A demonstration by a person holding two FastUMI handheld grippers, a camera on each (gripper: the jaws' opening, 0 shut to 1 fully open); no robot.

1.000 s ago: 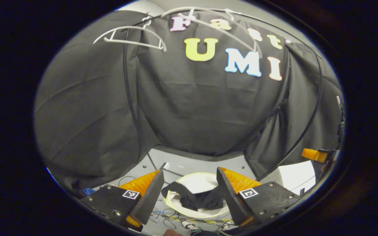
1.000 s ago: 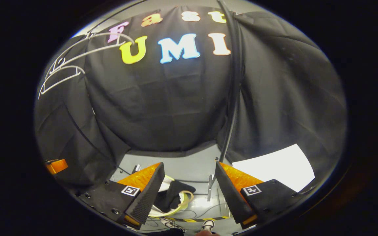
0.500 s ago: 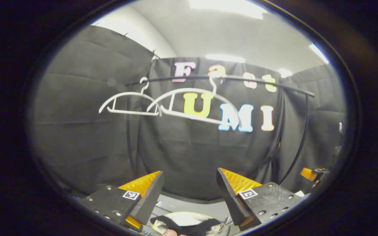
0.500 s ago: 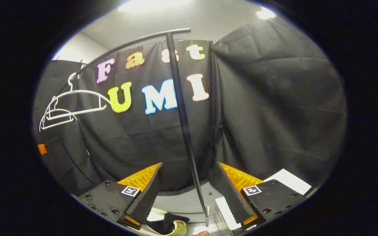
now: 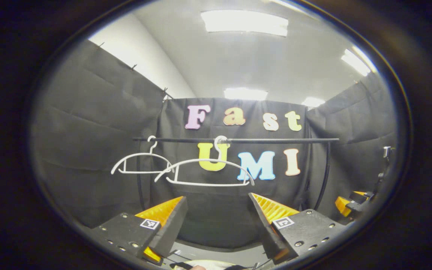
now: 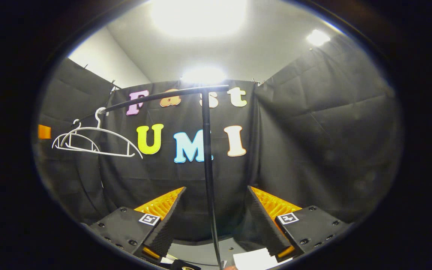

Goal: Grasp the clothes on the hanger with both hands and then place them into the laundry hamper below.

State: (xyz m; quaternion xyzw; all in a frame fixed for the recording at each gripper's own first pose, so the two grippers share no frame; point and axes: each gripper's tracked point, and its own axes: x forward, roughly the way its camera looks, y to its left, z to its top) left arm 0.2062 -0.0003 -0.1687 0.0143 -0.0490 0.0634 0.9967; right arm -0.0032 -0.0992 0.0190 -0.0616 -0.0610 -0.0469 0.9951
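Note:
Two bare white hangers [image 5: 204, 184] hang side by side on the black rail [image 5: 276, 140]; no garment is on them. My left gripper [image 5: 218, 197] is open, below and in front of the nearer hanger, with nothing between its fingers. My right gripper [image 6: 216, 189] is open too, and the rack's upright post [image 6: 206, 168] stands farther off in line with its gap. The hangers [image 6: 107, 129] show up at the left in the right gripper view. A sliver of the hamper's pale lining [image 5: 212, 264] and some black cloth [image 6: 174, 264] peek in at the bottom edges.
The other gripper's orange finger [image 5: 345, 204] shows at the far right of the left gripper view, and an orange bit [image 6: 44, 132] at the far left of the right gripper view. A white sheet [image 6: 253, 260] lies on the floor. Ceiling lights glare above.
Both views have swung upward from the floor. The hamper with the black garment slid down to the bottom edge; hangers, rail and ceiling came into view. Both grippers stayed open.

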